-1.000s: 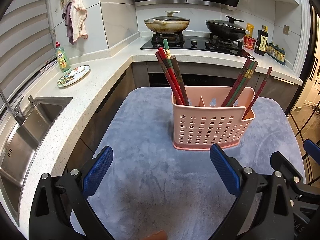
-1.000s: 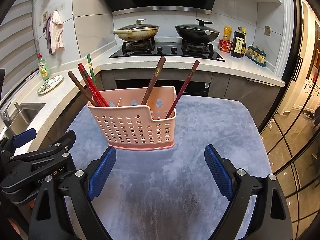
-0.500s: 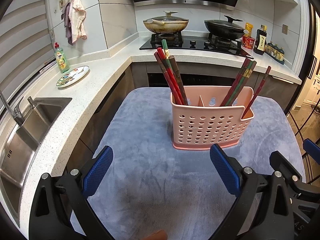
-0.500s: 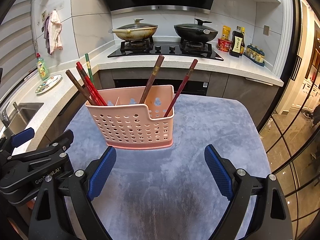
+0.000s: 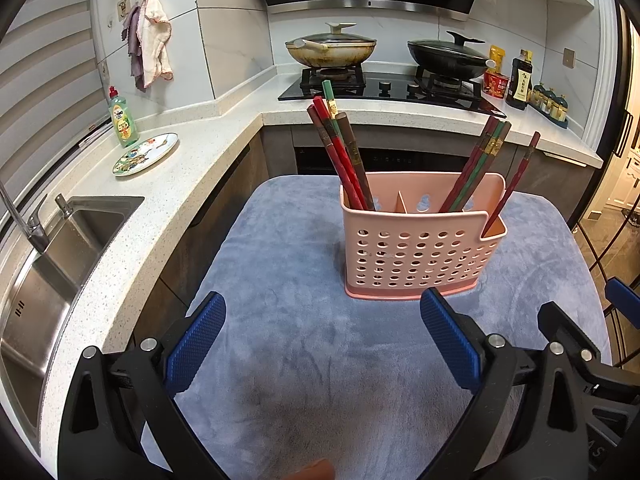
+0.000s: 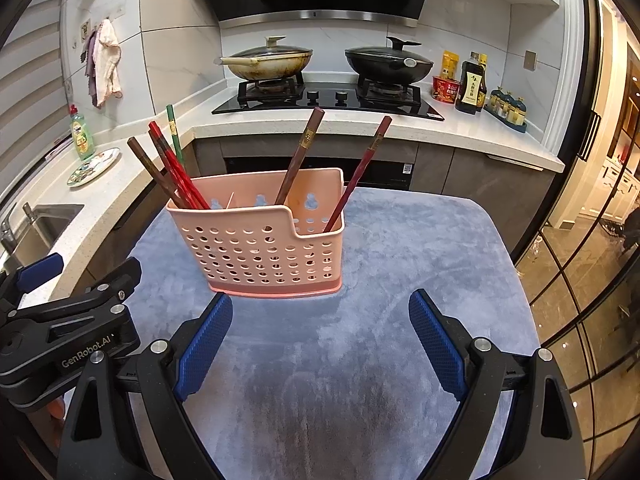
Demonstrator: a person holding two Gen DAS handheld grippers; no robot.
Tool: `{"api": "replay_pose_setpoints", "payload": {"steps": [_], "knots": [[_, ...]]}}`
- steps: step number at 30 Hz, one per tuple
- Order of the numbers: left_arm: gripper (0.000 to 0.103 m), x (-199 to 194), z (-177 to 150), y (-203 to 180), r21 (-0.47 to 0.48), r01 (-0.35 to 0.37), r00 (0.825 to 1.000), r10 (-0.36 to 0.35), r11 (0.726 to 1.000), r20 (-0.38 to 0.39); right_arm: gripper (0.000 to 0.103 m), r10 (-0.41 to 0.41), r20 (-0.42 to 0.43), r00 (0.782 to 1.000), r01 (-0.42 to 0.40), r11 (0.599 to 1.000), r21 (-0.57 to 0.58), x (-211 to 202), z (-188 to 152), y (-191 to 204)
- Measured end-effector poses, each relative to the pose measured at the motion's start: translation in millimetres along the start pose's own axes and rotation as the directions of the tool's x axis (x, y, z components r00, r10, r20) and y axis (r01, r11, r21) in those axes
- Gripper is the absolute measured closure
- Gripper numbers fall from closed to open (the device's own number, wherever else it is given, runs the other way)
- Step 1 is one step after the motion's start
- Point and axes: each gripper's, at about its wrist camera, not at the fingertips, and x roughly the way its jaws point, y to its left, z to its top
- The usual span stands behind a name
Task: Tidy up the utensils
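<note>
A pink perforated utensil holder [image 5: 420, 256] stands upright on a blue-grey mat [image 5: 312, 360]; it also shows in the right wrist view [image 6: 264, 248]. Several red, brown and green chopsticks [image 5: 344, 160] lean in its left compartment, others [image 5: 476, 168] in the right part, and one red chopstick [image 5: 516, 180] at its right end. My left gripper [image 5: 324, 338] is open and empty, in front of the holder. My right gripper [image 6: 320, 338] is open and empty, also in front of it, with the left gripper's body [image 6: 68, 332] beside it on the left.
A steel sink [image 5: 48, 272] and tap lie at the left. A dish-soap bottle [image 5: 123, 118] and a patterned plate [image 5: 146, 154] sit on the white counter. Two lidded pans [image 5: 332, 50] stand on the hob behind, bottles [image 5: 520, 80] at its right. Glass doors [image 6: 580, 260] at the right.
Both views have shifted slightly, so the holder sits a little differently in frame. Both grippers stay open and empty; nothing on the mat has moved.
</note>
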Motion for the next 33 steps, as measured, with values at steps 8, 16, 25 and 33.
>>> {"api": "replay_pose_setpoints", "payload": {"steps": [8, 16, 25, 33], "knots": [[0.009, -0.4, 0.3, -1.2, 0.004, -0.004, 1.0, 0.004, 1.0, 0.001, 0.017, -0.005, 0.001, 1.0, 0.005, 1.0, -0.002, -1.1, 0.4, 0.3], [0.009, -4.8, 2.2, -1.0, 0.013, -0.01, 1.0, 0.01, 1.0, 0.009, 0.017, -0.005, 0.003, 1.0, 0.005, 1.0, -0.002, -1.1, 0.4, 0.0], [0.009, 0.4, 2.2, 0.7, 0.008, -0.011, 1.0, 0.011, 1.0, -0.004, 0.017, -0.008, -0.003, 1.0, 0.008, 1.0, -0.003, -0.1, -0.1, 0.5], [0.009, 4.9, 2.1, -3.4, 0.018, -0.015, 1.0, 0.015, 1.0, -0.008, 0.017, -0.007, -0.011, 1.0, 0.007, 1.0, 0.001, 4.7, -0.9, -0.8]]}}
